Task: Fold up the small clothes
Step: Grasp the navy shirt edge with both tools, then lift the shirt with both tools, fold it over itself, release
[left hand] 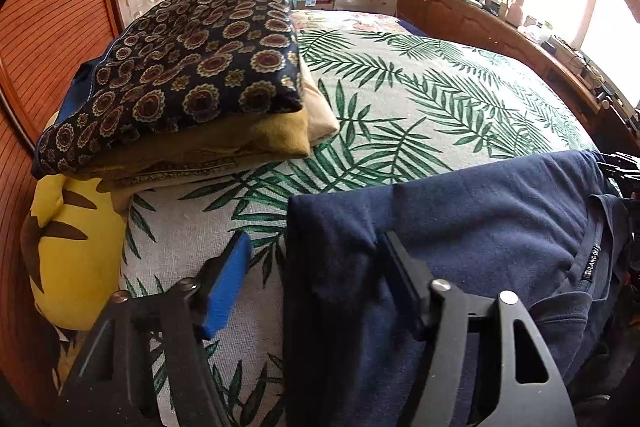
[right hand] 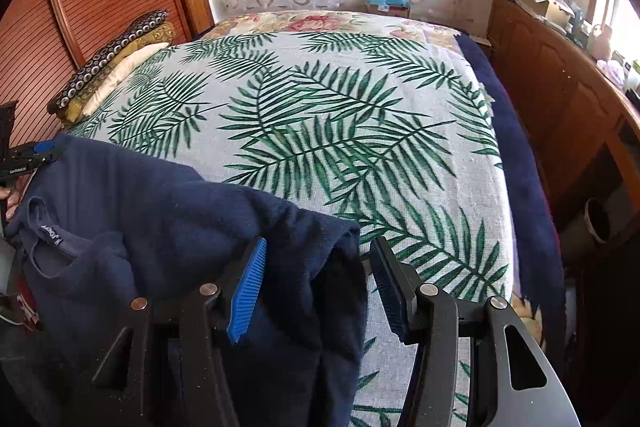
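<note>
A navy top (left hand: pixel 460 227) lies at the near edge of the leaf-print bedspread (left hand: pixel 400 107), both the left gripper (left hand: pixel 312 279) and right gripper (right hand: pixel 316 283) released astride its side edges, seemingly ready to clench and fold.

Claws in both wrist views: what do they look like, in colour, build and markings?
Both are alike. The left claw has black, flat metal arms with triangular cut-outs and round silver pins at the joints; its fingers carry bright blue pads. The right claw has the same black frame and silver pins, with ribbed blue pads on its fingers. No cables or sleeves show.
</note>
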A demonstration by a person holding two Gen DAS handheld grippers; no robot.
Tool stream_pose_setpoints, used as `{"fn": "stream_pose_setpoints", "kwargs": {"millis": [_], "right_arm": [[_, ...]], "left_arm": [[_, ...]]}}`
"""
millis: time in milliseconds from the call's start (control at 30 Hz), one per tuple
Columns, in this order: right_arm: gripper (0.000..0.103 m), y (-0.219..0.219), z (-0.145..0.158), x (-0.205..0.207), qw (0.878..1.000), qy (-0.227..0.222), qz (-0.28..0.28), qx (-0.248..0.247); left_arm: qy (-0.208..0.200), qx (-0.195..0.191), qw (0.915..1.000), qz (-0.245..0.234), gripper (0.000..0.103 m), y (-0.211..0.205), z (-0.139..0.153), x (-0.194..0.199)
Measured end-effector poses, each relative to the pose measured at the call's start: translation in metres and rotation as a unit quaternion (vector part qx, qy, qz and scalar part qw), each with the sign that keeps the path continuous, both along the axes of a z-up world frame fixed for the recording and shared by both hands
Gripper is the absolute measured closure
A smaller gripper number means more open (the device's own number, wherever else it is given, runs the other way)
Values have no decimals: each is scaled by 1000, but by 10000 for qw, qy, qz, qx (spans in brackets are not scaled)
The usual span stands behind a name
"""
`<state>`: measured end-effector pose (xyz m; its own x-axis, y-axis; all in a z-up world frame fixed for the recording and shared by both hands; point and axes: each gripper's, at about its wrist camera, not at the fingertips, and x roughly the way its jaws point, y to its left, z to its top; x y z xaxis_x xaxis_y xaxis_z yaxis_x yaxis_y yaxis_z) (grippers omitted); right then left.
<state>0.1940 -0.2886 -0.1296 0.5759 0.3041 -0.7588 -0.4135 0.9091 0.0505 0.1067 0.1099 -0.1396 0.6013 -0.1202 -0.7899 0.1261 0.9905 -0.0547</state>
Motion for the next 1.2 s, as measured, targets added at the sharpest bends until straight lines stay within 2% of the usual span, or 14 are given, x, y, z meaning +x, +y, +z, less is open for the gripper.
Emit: {"fn": "stream_pose_setpoints", "kwargs": {"millis": [267,333,600,633,667,700,733,800,833,900,967,1067,1200], "right_arm": [[47,3,-1,0,9998,-37,66,-169],[43,4,-1,3,9996,-55,21,-293],[42,0,-1,7,9996,-114,11,-240],[44,1,-2,5,9997,-116,35,-221],[53,1,-2,3,9997,-121,41,-219],[62,3,-2,-1,9997,-133,106,-186],[66,3,-2,-3,9996,-143,183,-156],[92,4,-2,-9,9994,-162,277,-105],[92,3,-2,-12,9993,-121,341,-8],[93,-3,2,-17,9997,-131,187,116],[94,-14,14,-27,9992,-170,-6,368],[94,-30,52,-56,9947,-574,20,852],[94,-37,108,-97,9892,-1097,165,953]], "left_arm": [[11,43,9999,-93,43,-6,1,4],[8,40,9999,-97,43,-6,1,4],[-6,61,9999,-107,43,-5,1,4],[-12,68,9999,-121,51,-6,1,4],[-26,12,9998,-216,59,-8,2,3],[-13,-60,9994,-332,73,-11,2,1],[2,-62,9993,-379,81,-13,3,0],[-29,-19,9992,-386,90,-17,6,-3],[-81,-57,9994,-345,91,-18,10,-6],[-329,-191,9993,-63,92,-14,26,-15],[-646,-457,9968,-102,92,-11,51,-28],[-1044,-620,9924,-225,92,-13,88,-49],[-1594,-712,9835,-472,92,-20,144,-74]]}}
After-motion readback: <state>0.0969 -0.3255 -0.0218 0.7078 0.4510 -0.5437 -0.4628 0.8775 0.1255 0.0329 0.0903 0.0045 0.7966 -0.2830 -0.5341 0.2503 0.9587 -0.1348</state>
